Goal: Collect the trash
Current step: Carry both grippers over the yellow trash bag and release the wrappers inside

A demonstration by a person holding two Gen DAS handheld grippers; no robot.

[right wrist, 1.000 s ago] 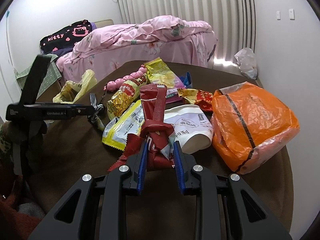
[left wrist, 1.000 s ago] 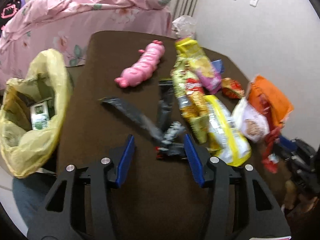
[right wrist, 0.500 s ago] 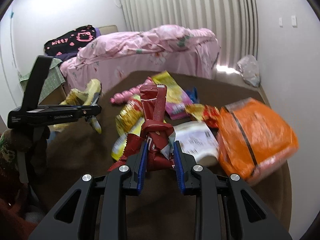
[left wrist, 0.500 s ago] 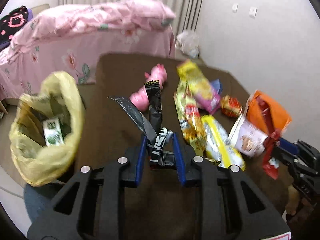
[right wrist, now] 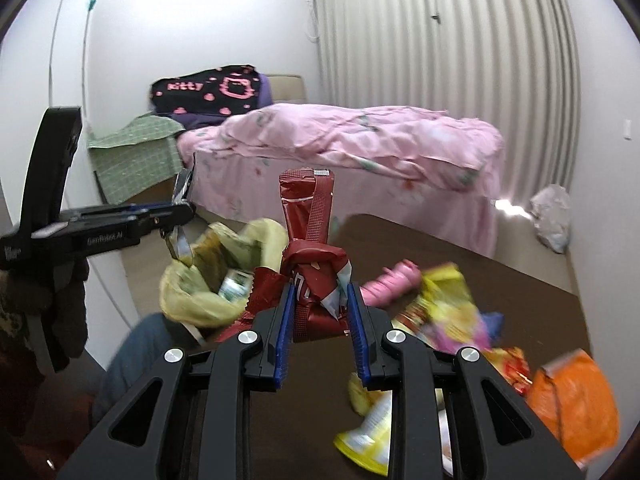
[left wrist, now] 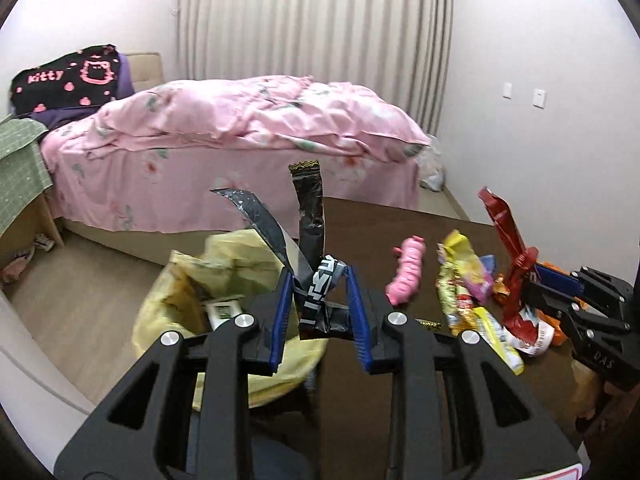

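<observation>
Brown table's (left wrist: 400,232) edge beside yellow bag (left wrist: 192,292); jaws pinching black wrapper (left wrist: 316,296), red wrapper (right wrist: 312,280).

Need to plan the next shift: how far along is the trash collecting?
Done: the yellow bag holds some trash. In hand: left gripper grips a black wrapper, right gripper a red wrapper. Left: several packets on the brown table.
</observation>
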